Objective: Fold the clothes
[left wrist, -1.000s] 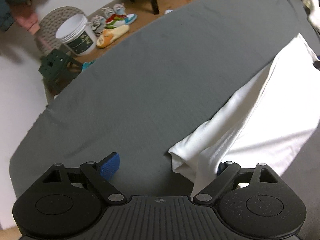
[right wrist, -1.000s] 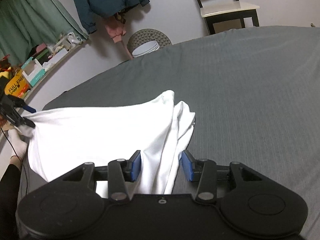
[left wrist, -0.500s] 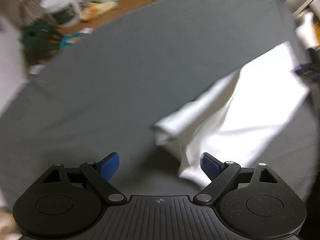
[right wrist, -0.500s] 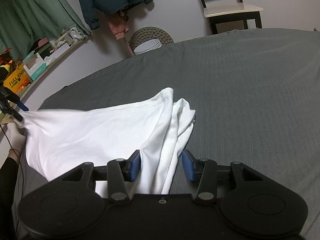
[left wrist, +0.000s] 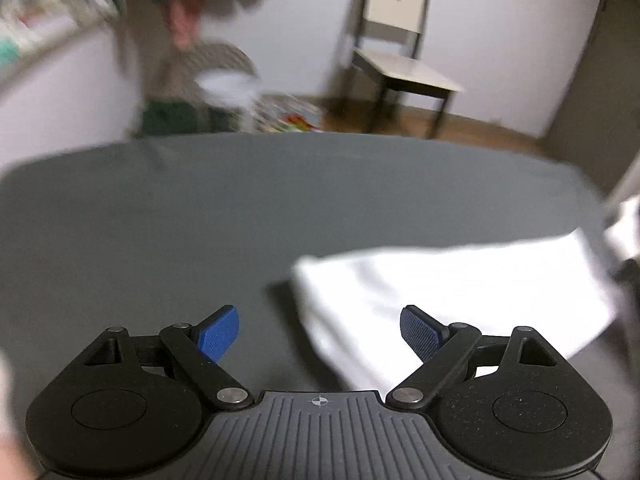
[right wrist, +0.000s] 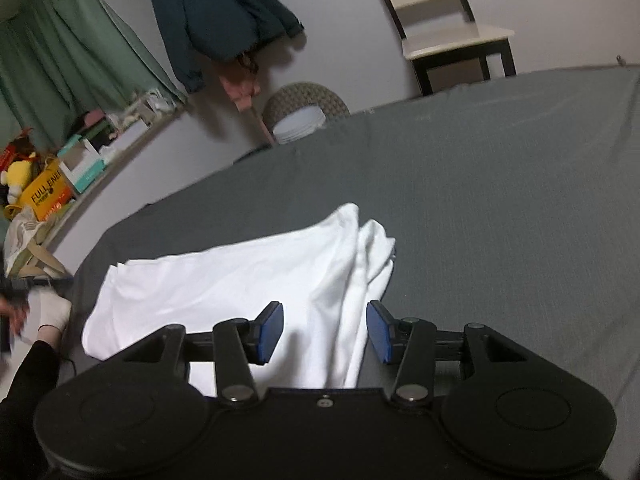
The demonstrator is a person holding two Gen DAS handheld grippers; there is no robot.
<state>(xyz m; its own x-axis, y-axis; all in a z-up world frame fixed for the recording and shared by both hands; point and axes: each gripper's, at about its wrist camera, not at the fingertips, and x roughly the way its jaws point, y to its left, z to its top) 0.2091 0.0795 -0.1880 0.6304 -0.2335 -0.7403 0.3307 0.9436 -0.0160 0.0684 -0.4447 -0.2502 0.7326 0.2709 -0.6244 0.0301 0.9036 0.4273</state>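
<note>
On the grey bed cover (right wrist: 500,208) lies the white garment (right wrist: 240,280), doubled lengthwise with bunched folds at its right end. Left gripper (left wrist: 319,334): jaws wide apart, empty, beside the garment's near corner. Right gripper (right wrist: 325,334): jaws parted, astride the bunched cloth without pinching it. Judged light, limp and crease-prone; take hold at corners or hem edges, gathering all layers.

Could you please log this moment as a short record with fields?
surface: grey cloth-covered table
garment: white shirt, lying partly folded on the table
left gripper: open, empty, shirt edge lying between its fingers
right gripper: open, bunched shirt between its fingers, not clamped
background: chair, dark jacket on the wall
</note>
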